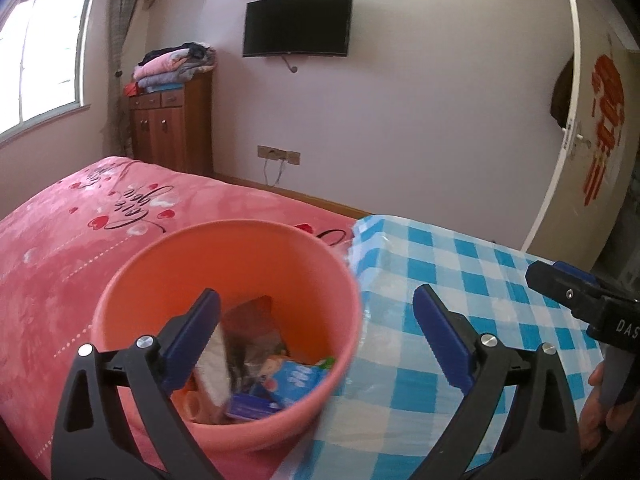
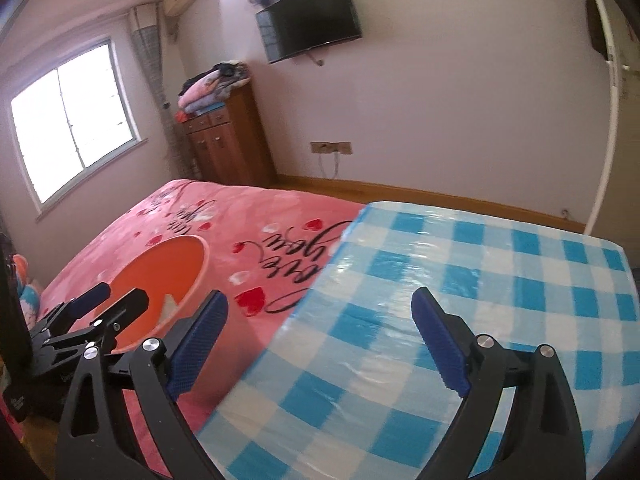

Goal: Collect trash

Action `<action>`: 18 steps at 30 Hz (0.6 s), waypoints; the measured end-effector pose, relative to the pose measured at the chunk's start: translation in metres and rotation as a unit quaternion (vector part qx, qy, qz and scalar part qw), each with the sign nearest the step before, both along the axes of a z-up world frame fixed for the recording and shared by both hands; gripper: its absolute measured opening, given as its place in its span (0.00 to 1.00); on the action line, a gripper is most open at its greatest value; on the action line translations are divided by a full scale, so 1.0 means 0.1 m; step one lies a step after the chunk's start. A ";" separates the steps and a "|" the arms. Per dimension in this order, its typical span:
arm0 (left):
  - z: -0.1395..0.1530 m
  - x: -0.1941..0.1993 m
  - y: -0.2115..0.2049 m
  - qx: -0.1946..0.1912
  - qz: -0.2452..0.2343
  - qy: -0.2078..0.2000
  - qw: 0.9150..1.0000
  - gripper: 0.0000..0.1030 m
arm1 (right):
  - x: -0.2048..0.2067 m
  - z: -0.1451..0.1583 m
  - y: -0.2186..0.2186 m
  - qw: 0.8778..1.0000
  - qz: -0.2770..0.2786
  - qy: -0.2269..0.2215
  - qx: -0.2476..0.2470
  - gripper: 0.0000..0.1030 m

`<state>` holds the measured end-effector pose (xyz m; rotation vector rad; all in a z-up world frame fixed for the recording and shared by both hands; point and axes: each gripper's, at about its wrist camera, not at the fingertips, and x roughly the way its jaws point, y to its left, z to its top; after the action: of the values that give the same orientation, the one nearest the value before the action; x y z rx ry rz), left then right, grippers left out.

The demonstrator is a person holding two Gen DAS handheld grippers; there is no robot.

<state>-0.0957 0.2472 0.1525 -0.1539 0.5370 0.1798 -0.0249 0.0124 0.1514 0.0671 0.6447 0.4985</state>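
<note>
A: What does the left wrist view give that the right one doesn't?

B: The inside of the pink bucket (image 1: 224, 320). It holds the trash (image 1: 256, 376): a blue-and-white packet, a small blue box, a grey wrapper and some orange scraps, too jumbled to count surely. From the right wrist view only the rim and the orange inner wall show, with one pale scrap.

A: And the hand-held grippers?

B: Two. The left hand-held gripper (image 1: 316, 320) is released, jaws spread wide over the bucket's right rim, nothing between the pads. The right hand-held gripper (image 2: 320, 320) is also released, jaws wide over the near corner of the checked surface (image 2: 500, 280), empty. Each one shows at the edge of the other's view.

A: Where does the bucket stand?

B: On the pink bed (image 1: 60, 248), hard against the left edge of the blue-and-white checked surface; whether it touches the cloth I cannot tell.

A: Room to move?

B: The checked surface is bare in both views. Beyond its far edge lies wooden floor, then the wall with one television (image 1: 298, 24); one wooden cabinet (image 1: 172, 128) stands by the window.
</note>
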 end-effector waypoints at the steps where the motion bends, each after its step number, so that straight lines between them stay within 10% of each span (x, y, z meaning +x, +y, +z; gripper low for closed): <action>1: -0.01 0.01 -0.05 0.003 -0.003 0.000 1.000 0.94 | -0.01 -0.01 -0.07 1.000 -0.008 -0.001 -0.003 0.91; 18: -0.02 0.15 -0.89 0.029 -0.074 0.002 0.997 0.94 | -0.24 -0.13 -0.87 0.995 -0.092 -0.024 -0.043 0.91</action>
<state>-0.0803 0.1583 0.1501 -0.0566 0.5442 0.0518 -0.0485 -0.0745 0.1383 0.0332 0.6062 0.2931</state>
